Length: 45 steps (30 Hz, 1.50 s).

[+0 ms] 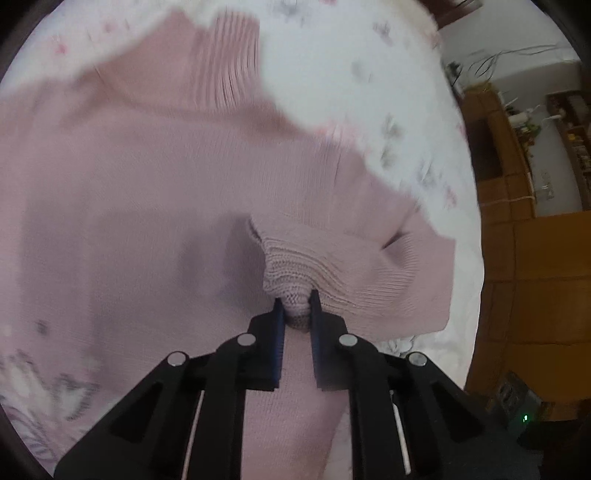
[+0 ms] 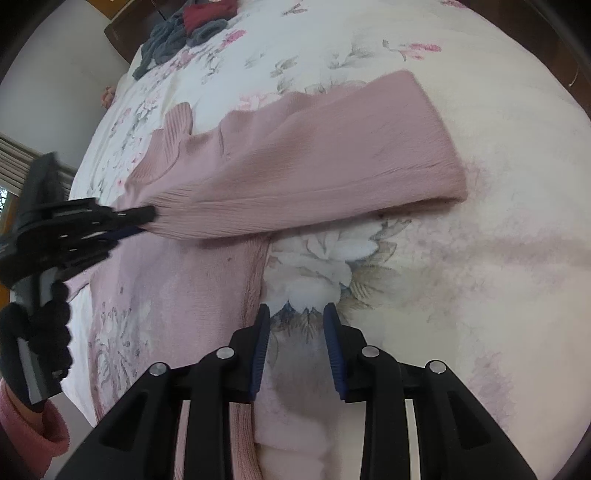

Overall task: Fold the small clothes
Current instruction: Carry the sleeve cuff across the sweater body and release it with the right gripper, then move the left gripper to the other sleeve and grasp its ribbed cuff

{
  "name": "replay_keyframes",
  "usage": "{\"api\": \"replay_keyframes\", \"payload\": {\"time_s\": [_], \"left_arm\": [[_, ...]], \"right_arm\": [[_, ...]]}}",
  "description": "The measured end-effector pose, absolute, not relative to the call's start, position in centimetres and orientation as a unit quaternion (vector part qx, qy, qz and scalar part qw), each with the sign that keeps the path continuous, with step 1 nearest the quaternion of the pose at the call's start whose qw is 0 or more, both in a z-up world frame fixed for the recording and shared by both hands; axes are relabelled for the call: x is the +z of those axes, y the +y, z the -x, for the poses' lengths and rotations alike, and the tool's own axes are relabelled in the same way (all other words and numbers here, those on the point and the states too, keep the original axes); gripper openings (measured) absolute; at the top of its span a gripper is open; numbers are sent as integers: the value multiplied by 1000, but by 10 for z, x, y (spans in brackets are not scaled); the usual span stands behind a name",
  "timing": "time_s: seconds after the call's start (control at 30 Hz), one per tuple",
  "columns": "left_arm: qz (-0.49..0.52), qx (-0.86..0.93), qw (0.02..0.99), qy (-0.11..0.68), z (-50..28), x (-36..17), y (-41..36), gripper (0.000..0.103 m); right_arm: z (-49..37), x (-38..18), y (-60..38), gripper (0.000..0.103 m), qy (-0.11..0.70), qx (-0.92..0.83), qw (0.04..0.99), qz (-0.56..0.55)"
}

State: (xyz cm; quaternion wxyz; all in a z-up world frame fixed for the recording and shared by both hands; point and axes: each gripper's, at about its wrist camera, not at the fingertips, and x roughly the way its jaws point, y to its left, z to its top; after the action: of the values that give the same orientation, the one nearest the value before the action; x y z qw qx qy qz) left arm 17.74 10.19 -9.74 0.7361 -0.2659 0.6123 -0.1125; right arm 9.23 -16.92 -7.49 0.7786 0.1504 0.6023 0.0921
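— One pink knit sweater (image 2: 314, 173) lies spread on the floral bedsheet (image 2: 480, 277), filling the right wrist view from about nine o'clock across to two o'clock. How is it held?

— Only the left gripper (image 1: 297, 306) has it. Its two pads are clenched on a bunched ribbed cuff (image 1: 291, 273), which puckers up at six o'clock in that camera. The right gripper (image 2: 295, 314) hangs released, jaws apart, over bare sheet just beside the sweater's edge at about nine o'clock of it, holding nothing.

— So what could go wrong?

— I'd say the pinch is the weak point. It catches just the tip of the cuff, and a loose knit stretches; a quick pull may slide it free, dropping the sleeve in a heap.

— And the body of the sweater?

— Nothing pins it down. If the sleeve is dragged across, the whole garment may travel with it and the fold line go crooked. The free gripper could press the cloth flat, though it risks snagging the sheet as well.

— Anything further out?

— A heap of dark grey and red clothes (image 2: 184, 33) sits well apart at eleven o'clock, so no tangle there. The ribbed collar (image 1: 229, 62) at twelve o'clock looks blurred, so I cannot tell whether it lies flat.
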Motion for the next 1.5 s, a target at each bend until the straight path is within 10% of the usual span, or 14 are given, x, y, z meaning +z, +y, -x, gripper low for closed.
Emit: {"api": "replay_keyframes", "payload": {"time_s": [0.57,0.83,1.5], "left_arm": [[221,41,813,537,-155,-40,281,10],[199,67,793,572,-154,-89,301,10],[146,42,797,585,-162,-91,291,39]], "right_arm": [[-149,-65,-172,50,583,70,781,-211],[-183,-100,-145,38,629,63,752,-187],[-181,-78,-46,45,625,93,771,-71]]}}
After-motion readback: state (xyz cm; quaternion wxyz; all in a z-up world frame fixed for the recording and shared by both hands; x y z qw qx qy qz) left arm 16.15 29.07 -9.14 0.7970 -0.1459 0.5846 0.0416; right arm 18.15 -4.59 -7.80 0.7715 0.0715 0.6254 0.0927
